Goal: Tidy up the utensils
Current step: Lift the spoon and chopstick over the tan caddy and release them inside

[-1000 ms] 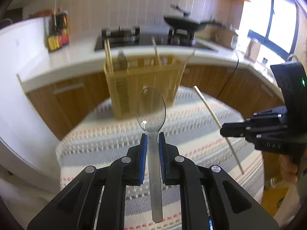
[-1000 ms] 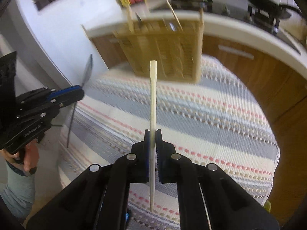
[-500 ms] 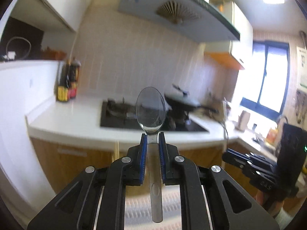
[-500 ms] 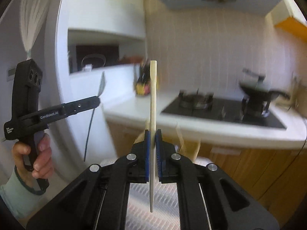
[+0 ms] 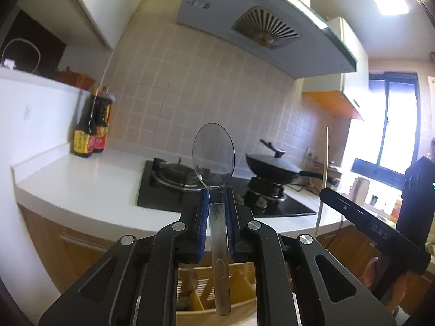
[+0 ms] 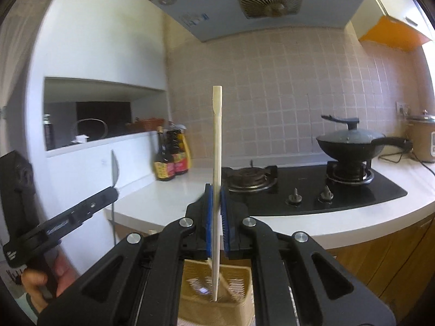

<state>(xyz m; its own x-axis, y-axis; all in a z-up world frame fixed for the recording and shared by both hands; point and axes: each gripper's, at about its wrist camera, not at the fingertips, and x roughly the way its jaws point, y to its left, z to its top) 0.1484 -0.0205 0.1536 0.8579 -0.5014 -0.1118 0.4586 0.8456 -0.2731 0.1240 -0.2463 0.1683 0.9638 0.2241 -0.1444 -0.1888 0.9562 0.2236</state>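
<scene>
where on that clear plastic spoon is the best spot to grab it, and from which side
Grip the flat, narrow handle just below the bowl, coming from the handle end with the pads on its two edges, as the left gripper does now. The clear spoon has a wide, rounded bowl that pads would slip on; the straight handle gives parallel faces.

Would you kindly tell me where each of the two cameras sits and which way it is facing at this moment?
Left wrist: on the left gripper, facing roughly level at the stove and tiled wall; its jaws clamp a clear spoon; the right gripper shows at right.
Right wrist: on the right gripper, facing the same counter; its jaws clamp a chopstick; the left gripper and a hand show at left.
Shared: stove, covered pan, sauce bottles, basket below.
</scene>
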